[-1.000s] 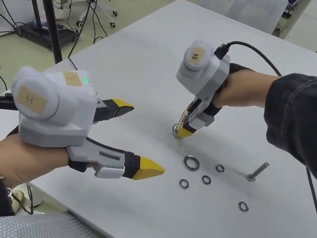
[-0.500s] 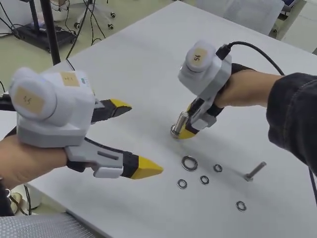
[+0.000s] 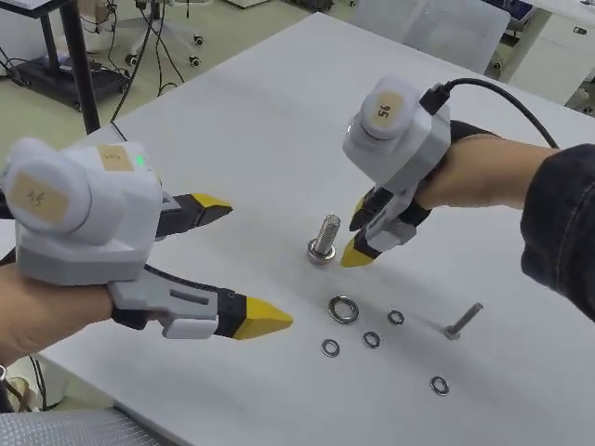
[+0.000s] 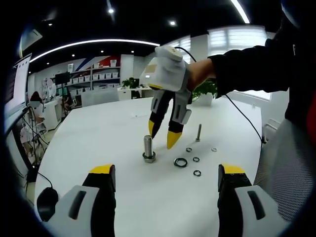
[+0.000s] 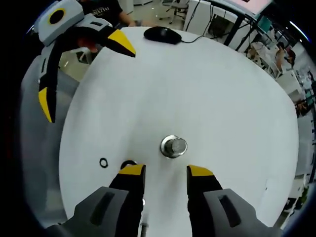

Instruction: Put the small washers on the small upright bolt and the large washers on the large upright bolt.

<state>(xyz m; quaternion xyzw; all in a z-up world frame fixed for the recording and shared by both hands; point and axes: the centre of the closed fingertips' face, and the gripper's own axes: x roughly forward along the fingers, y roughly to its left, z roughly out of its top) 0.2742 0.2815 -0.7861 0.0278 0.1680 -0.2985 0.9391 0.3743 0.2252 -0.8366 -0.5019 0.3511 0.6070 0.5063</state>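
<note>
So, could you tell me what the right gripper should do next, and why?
Probably move the right gripper, open and empty, to the small bolt and stand it up: the large bolt is upright, but the small one lies on its side.

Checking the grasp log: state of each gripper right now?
Left gripper: open, empty.
Right gripper: open, empty, beside the large silver upright bolt.
</note>
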